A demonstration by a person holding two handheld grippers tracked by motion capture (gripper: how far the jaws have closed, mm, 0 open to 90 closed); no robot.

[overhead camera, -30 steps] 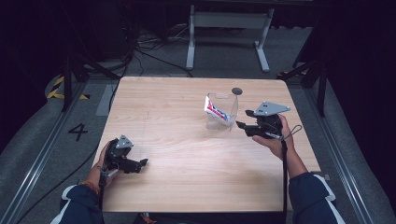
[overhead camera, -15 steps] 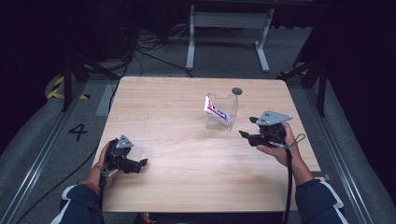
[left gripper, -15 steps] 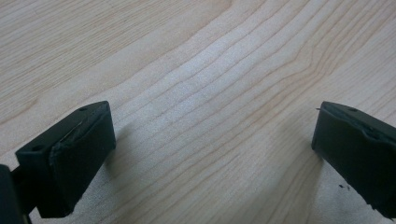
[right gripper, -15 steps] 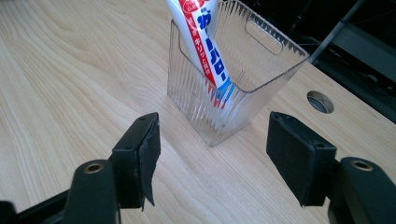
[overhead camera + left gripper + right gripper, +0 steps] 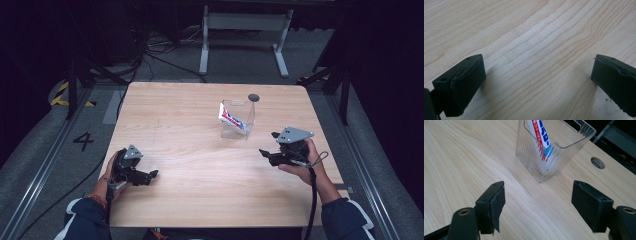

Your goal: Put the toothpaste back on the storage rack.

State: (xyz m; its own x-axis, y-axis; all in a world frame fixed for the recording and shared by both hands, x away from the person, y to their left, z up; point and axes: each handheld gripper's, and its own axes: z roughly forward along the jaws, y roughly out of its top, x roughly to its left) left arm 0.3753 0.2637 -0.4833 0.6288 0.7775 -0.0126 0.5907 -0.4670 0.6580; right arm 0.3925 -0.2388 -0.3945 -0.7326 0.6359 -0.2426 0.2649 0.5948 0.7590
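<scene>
The right claw (image 5: 266,151) has drawn back, its jaws just opening, now spread and empty; the toothpaste tube (image 5: 231,118) stands delivered in the clear holder (image 5: 238,123). The left claw (image 5: 152,174) rests spread.

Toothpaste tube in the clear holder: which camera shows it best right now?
The right gripper view: the toothpaste tube stands close and sharp inside the ribbed clear holder, its red and blue print readable through the wall. The high view shows the tube small, leaning in the holder. The left gripper view looks at bare tabletop.
</scene>
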